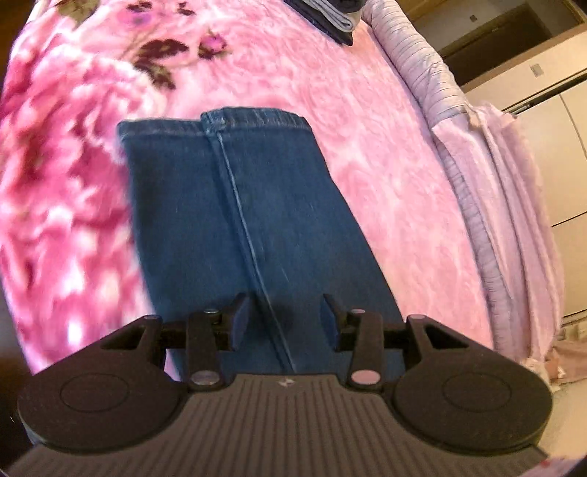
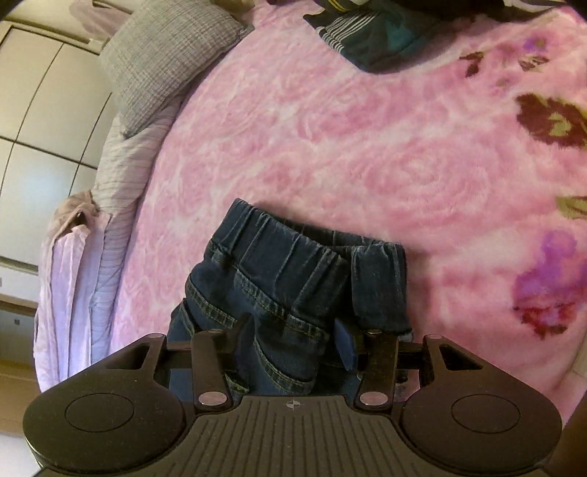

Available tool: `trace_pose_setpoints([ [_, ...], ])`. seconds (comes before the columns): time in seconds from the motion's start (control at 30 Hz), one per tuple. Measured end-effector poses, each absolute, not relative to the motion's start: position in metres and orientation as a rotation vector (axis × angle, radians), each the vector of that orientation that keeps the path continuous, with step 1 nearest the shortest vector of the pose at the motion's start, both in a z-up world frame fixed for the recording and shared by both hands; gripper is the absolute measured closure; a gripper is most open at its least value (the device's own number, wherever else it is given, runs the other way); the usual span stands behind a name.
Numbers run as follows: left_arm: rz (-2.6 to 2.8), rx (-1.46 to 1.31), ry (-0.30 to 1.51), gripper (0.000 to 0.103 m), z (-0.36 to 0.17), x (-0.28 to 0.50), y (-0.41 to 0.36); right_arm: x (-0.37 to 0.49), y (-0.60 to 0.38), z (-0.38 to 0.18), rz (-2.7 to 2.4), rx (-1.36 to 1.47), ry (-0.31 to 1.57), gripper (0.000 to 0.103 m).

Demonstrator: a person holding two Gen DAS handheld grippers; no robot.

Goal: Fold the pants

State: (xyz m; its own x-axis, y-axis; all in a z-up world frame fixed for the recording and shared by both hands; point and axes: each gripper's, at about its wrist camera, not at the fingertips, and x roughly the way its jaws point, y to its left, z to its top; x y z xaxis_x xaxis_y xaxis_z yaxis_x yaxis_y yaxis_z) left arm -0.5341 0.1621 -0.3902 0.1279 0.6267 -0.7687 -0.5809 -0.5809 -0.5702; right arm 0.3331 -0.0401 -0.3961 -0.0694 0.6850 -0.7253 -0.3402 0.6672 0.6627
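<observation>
Blue denim pants lie on a pink floral blanket. In the left wrist view the two legs (image 1: 234, 205) lie side by side and stretch away from me, with their hems (image 1: 220, 123) at the far end. My left gripper (image 1: 285, 323) is open just above the legs, its fingers astride the inner seam. In the right wrist view the waist end (image 2: 279, 264) is bunched up, with the elastic waistband and a pocket seam showing. My right gripper (image 2: 293, 341) is open, and denim by the pocket sits between its fingers. Whether the pads touch the cloth is unclear.
The pink blanket (image 2: 348, 139) covers the bed. A grey pillow (image 2: 165, 55) and lilac striped bedding (image 1: 473, 190) line one edge. Dark folded clothes (image 2: 374, 40) lie at the far side, and another folded pile (image 1: 330, 18) is further off. Pale wardrobe doors (image 2: 40, 121) stand beyond the bed.
</observation>
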Motion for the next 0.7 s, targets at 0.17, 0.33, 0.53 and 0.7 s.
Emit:
trace_pose_setpoints([
  [0.17, 1.633, -1.432, -0.004, 0.081, -0.391, -0.537, 0.178, 0.336, -0.032, -0.383, 0.874, 0.228, 1.366, 0.09],
  [0.33, 1.614, -1.245, 0.046, 0.103, -0.354, -0.536, 0.18, 0.338, -0.025, -0.333, 1.061, 0.2, 1.224, 0.094],
  [0.53, 1.629, -1.151, 0.202, 0.103, -0.348, -0.534, 0.143, 0.351, -0.06, -0.344, 1.043, 0.142, 1.255, 0.094],
  [0.7, 1.688, -1.155, 0.314, 0.103, -0.377, -0.529, 0.126, 0.349, -0.074, -0.38, 0.95, 0.102, 1.306, 0.094],
])
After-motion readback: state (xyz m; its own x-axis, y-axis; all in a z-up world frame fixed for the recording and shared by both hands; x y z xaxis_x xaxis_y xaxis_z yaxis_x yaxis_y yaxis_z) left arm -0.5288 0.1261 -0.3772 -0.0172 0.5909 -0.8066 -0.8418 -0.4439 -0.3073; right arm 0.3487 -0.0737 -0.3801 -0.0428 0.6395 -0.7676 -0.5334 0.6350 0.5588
